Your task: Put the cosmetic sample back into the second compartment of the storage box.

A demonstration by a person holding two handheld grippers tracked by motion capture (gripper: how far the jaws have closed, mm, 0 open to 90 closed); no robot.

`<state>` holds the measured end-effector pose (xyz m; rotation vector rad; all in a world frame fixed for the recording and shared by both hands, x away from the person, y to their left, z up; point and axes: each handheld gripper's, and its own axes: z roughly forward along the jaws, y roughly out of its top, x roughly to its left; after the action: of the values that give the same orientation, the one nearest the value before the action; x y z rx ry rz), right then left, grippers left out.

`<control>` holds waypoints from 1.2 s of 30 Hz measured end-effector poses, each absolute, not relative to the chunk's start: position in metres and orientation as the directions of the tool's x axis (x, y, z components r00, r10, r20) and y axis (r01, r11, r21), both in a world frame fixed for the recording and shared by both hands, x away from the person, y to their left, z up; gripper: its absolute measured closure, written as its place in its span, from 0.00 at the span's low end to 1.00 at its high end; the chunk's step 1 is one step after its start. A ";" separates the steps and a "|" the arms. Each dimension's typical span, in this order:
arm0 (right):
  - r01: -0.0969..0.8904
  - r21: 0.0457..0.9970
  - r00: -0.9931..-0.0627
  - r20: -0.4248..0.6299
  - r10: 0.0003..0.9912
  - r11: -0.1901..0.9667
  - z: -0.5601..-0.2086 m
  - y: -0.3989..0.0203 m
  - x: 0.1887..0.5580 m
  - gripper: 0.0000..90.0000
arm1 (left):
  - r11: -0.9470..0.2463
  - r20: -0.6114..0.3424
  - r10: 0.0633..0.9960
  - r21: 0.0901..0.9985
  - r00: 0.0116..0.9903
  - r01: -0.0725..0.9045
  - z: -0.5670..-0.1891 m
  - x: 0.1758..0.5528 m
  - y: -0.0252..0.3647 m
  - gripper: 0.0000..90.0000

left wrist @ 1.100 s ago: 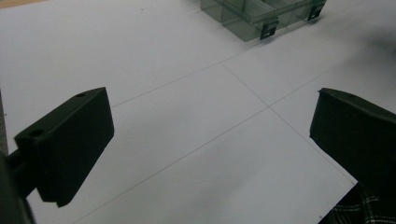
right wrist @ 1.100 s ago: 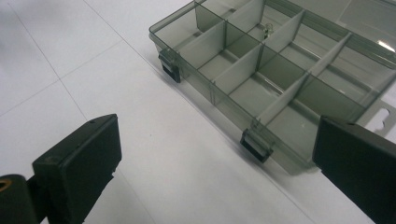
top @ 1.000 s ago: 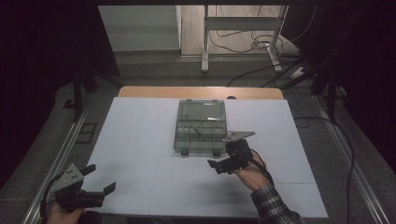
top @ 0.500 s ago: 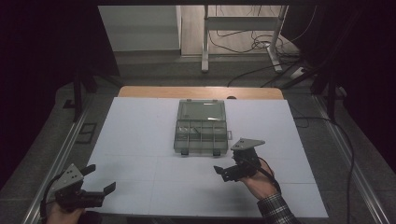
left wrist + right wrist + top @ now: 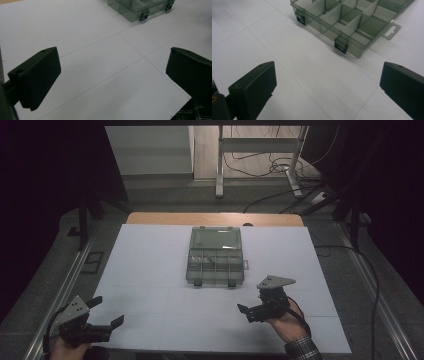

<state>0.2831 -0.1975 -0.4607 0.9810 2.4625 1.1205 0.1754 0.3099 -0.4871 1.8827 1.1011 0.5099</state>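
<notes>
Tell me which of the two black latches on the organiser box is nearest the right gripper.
The right-hand latch on the box's front edge: it lies closer to the right gripper than its twin, which sits further along that edge toward the left gripper's side.

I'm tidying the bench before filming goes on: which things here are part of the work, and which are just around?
In the work:
compartment box
right gripper, open, nearest it
left gripper, open

Just around:
white mat
cables on the floor
table leg frame
</notes>
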 end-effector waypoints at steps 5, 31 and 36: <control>0.470 0.747 -0.729 0.029 0.684 0.470 -0.459 -0.205 0.276 0.01 | -0.227 -0.078 0.848 0.841 0.524 0.491 -0.487 0.175 0.310 0.00; 0.491 0.764 -0.657 0.007 0.754 0.420 -0.458 -0.250 0.248 0.00 | -0.223 -0.079 0.850 0.842 0.521 0.492 -0.487 0.175 0.310 0.00; 0.495 0.771 -0.640 0.012 0.768 0.401 -0.458 -0.258 0.243 0.00 | -0.221 -0.081 0.850 0.842 0.520 0.492 -0.487 0.175 0.310 0.00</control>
<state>0.2434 -0.2579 -0.4575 1.0931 2.3176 1.0989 0.1752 0.3103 -0.4871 1.8752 1.1066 0.5087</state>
